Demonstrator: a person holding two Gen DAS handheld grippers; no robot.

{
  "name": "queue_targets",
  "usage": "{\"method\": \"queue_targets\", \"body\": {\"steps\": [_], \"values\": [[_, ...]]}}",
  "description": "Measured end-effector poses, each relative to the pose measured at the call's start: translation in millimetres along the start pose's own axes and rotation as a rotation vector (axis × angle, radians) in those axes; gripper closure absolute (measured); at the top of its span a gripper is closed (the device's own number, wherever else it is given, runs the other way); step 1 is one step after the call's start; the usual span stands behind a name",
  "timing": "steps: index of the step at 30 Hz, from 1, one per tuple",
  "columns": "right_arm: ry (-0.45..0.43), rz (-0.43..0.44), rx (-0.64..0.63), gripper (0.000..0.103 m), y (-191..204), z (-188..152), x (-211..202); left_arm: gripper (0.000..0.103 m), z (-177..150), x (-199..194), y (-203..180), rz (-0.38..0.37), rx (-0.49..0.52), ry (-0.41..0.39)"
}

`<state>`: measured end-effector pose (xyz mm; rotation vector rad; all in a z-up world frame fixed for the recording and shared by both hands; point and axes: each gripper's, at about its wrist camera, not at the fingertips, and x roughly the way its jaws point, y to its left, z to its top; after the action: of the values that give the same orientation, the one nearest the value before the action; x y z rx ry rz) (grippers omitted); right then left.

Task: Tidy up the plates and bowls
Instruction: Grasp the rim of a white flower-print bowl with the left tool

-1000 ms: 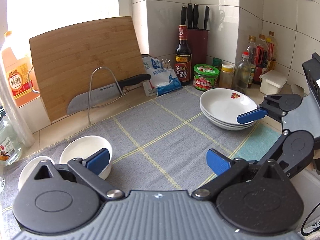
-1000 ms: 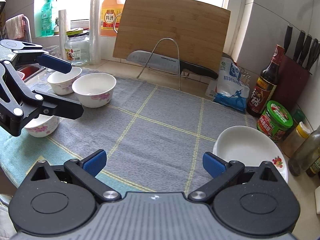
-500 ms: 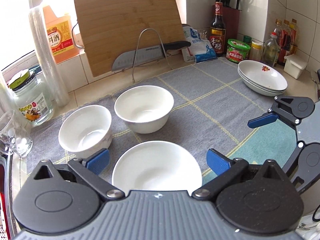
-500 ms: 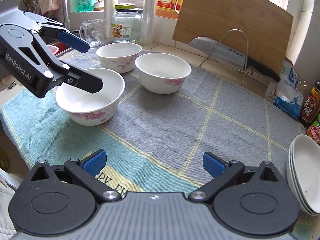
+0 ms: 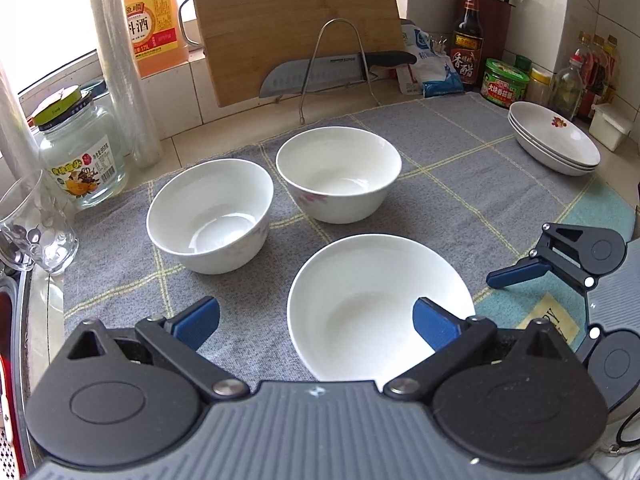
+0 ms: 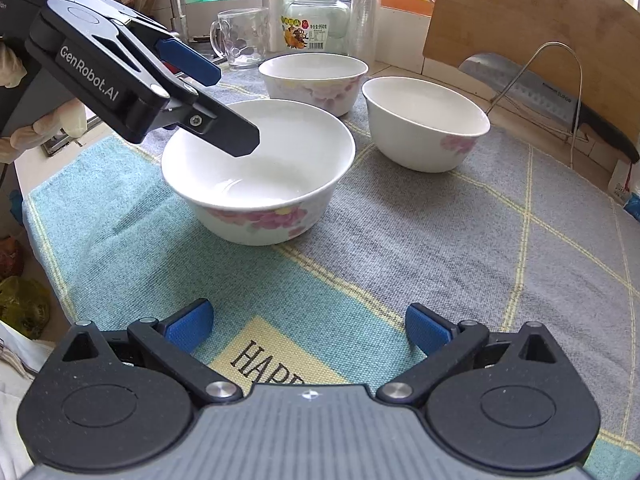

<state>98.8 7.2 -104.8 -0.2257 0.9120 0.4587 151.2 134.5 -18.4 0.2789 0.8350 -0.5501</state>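
Three white bowls with pink flowers stand on the grey and teal mat (image 5: pixel 460 184). The near bowl (image 5: pixel 376 304) (image 6: pixel 260 176) lies under my left gripper (image 5: pixel 316 320), which is open, with its right finger over the bowl's inside and its left finger outside the rim. The left bowl (image 5: pixel 212 212) and the far bowl (image 5: pixel 340 172) stand behind it. A stack of white plates (image 5: pixel 556 140) sits at the far right. My right gripper (image 6: pixel 308 328) is open and empty, low over the mat's front edge, and shows in the left wrist view (image 5: pixel 560 276).
A cutting board (image 5: pixel 292 20) and a knife (image 5: pixel 332 72) on a wire rack stand at the back. A glass jar (image 5: pixel 76 160), a glass mug (image 5: pixel 32 228), sauce bottles (image 5: pixel 466 36) and a green can (image 5: pixel 504 84) line the counter's back and sides.
My left gripper has swung left from the plates and come down over the near bowl. My right gripper has turned left too, toward the bowls.
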Motion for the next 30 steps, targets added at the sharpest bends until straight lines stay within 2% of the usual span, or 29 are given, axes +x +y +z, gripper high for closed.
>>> {"method": "queue_targets", "body": {"steps": [7,13,16,18,21,25,30], "values": [[-0.075,-0.02,0.024,0.0,-0.3,-12.5,-1.2,0.001,3.3,10.4,6.0,-0.048,0.005,0.031],[-0.061,0.002,0.009,0.0,2.6,-2.0,4.0,0.003,7.9,19.7,8.0,-0.077,0.04,0.063],[-0.084,0.018,-0.003,0.0,6.9,5.1,7.7,0.004,9.4,23.8,9.5,-0.102,0.05,0.085],[-0.101,0.012,-0.019,0.0,10.4,9.4,9.2,0.013,9.8,26.1,9.4,-0.12,0.056,0.101],[-0.116,0.0,-0.056,0.001,15.6,16.2,12.4,0.02,9.9,30.6,8.8,-0.134,0.066,0.128],[-0.131,0.002,-0.091,0.012,19.0,22.6,11.1,0.028,11.2,32.6,8.4,-0.163,0.07,0.144],[-0.144,0.014,-0.104,0.019,18.7,27.5,6.7,0.038,12.2,34.7,9.4,-0.187,0.07,0.159]]}}
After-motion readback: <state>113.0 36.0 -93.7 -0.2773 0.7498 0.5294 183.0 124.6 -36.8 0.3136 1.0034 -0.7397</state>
